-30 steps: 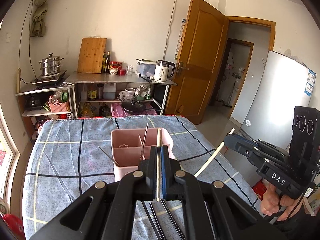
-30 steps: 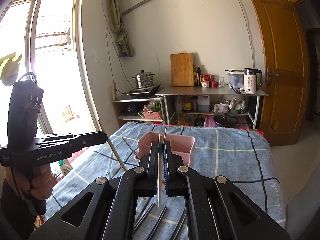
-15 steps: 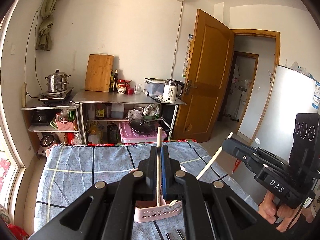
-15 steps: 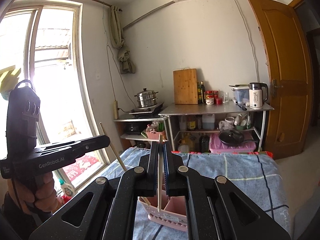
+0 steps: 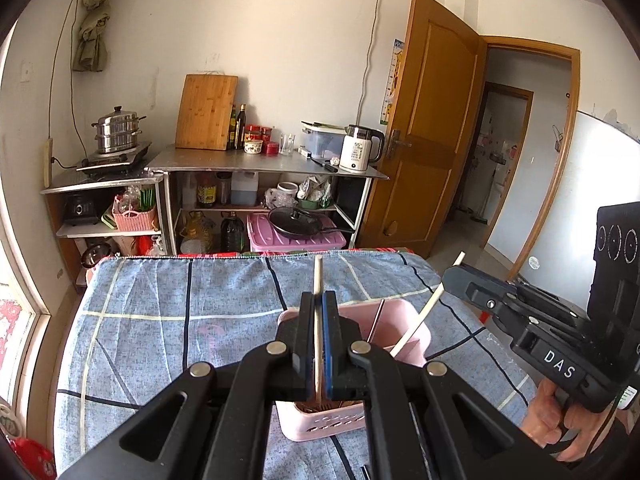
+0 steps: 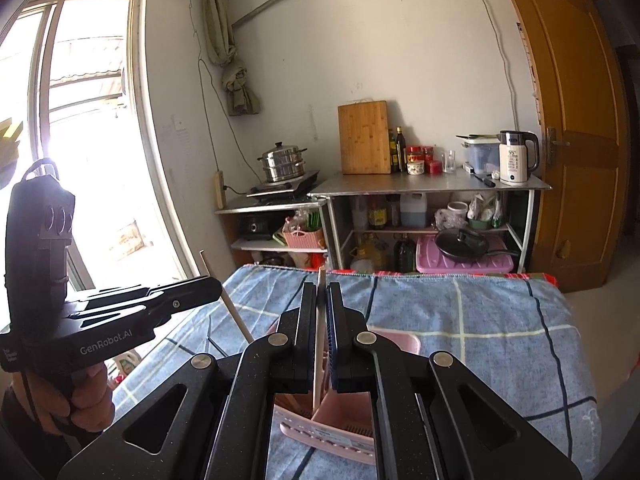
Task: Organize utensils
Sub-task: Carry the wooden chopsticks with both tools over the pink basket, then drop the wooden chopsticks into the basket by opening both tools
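My left gripper [image 5: 319, 296] is shut on a pale wooden chopstick [image 5: 318, 274] that stands upright between its pads. Its lower end hangs over the near part of the pink utensil holder [image 5: 412, 330] on the blue checked cloth. At the right of the same view, my right gripper [image 5: 450, 276] grips a second pale chopstick [image 5: 424, 316] that slants down into the holder. A metal utensil [image 5: 376, 320] stands in the holder. In the right wrist view, the right gripper [image 6: 321, 292] is shut on its chopstick [image 6: 321, 276] above the holder [image 6: 344, 412]. The left gripper [image 6: 216, 286] is at the left.
The blue checked tablecloth [image 5: 168, 320] covers the table to its far edge. Behind it stands a metal rack [image 5: 260, 164] with a kettle [image 5: 360, 152], cutting board and pots. A wooden door [image 5: 432, 120] is open at the right, and a window [image 6: 80, 140] is at the left.
Both grippers have moved forward with their chopsticks and sunk. The pink holder, earlier ahead of the fingertips, now lies beneath them. Both grips are unchanged.
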